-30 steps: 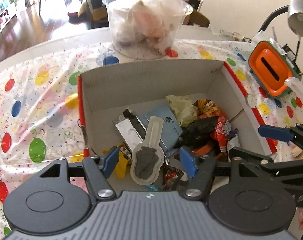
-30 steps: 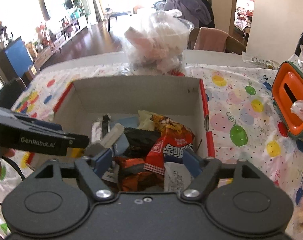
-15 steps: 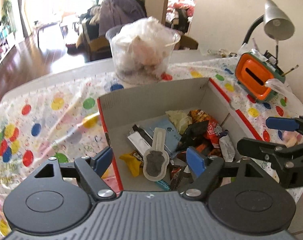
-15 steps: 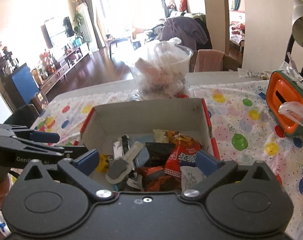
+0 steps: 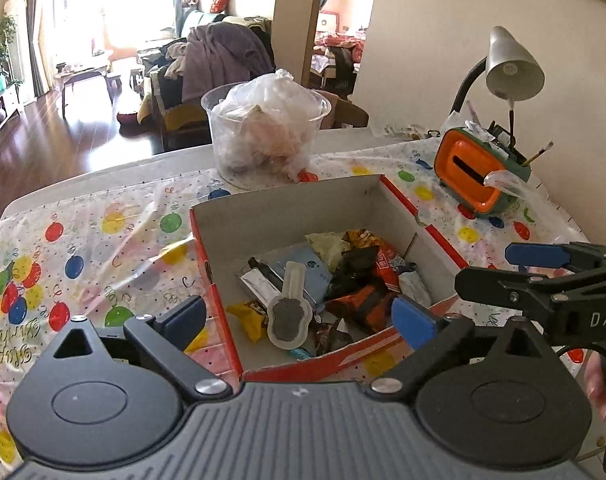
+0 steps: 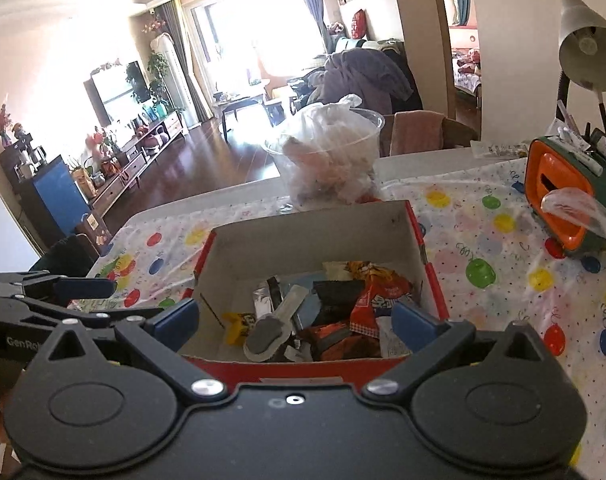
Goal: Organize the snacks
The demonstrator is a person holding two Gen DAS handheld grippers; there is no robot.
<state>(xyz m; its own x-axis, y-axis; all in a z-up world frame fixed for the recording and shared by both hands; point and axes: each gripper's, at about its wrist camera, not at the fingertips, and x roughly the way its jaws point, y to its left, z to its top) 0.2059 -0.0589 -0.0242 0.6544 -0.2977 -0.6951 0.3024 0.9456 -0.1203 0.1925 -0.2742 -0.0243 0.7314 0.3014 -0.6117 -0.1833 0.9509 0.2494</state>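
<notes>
A red-edged cardboard box (image 5: 287, 204) (image 6: 315, 232) sits on the balloon-print tablecloth and holds a pile of snack packets (image 5: 355, 276) (image 6: 343, 308), with a pale paddle-shaped packet (image 5: 289, 312) (image 6: 273, 324) on top near the front. My left gripper (image 5: 301, 316) is open and empty, held back above the box's near edge. My right gripper (image 6: 295, 316) is open and empty, also above the near edge. Each gripper shows at the side of the other's view.
A clear plastic tub (image 5: 267, 132) (image 6: 327, 156) stuffed with bags stands behind the box. An orange and green holder (image 5: 477, 168) (image 6: 563, 204) and a desk lamp (image 5: 511, 64) stand at the right by the wall. The tablecloth (image 5: 83, 248) spreads to the left.
Both grippers have pulled back and up from inside the box and opened wider. The paddle-shaped packet now lies on the pile in the box.
</notes>
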